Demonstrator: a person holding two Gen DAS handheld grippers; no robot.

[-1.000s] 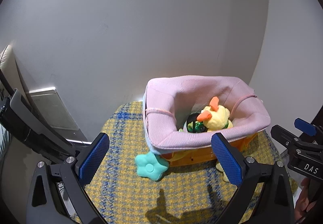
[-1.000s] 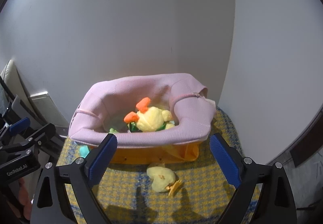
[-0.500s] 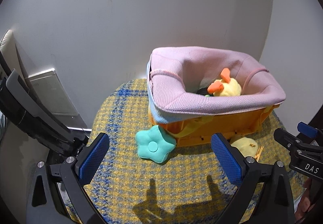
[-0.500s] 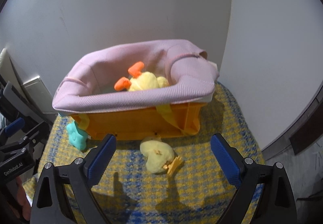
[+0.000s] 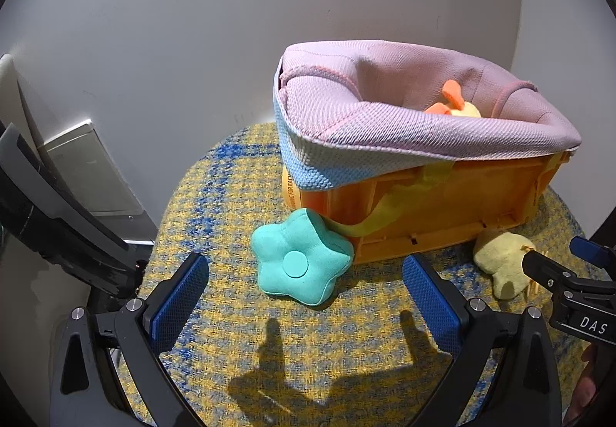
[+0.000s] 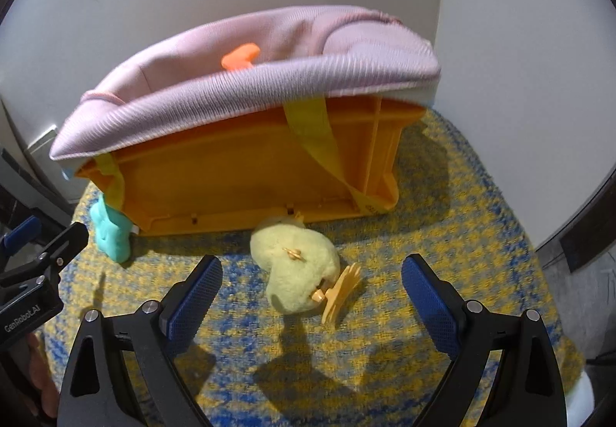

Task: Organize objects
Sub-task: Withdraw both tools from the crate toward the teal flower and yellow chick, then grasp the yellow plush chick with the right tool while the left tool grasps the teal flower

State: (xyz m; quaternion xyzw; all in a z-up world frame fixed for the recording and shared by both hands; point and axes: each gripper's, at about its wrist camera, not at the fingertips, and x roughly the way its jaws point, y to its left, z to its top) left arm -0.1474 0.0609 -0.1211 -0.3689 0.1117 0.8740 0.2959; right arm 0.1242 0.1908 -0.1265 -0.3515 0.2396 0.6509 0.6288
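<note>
An orange plastic crate lined with pink knit cloth stands on a yellow and blue woven seat. Inside, a yellow plush with orange parts peeks over the rim. A teal flower-shaped plush lies against the crate's left corner. My left gripper is open, its fingers flanking this plush from just in front. A pale yellow plush duck lies before the crate. My right gripper stands open around the duck's near side, not touching.
The woven seat is round and drops off on all sides. A white wall stands close behind the crate. A dark chair part and a white panel sit at the left. The right gripper's tip shows in the left wrist view.
Both grippers have come down toward the seat, so the crate now shows from the side and the two loose plush toys lie closer between the fingers. Both stayed open.
</note>
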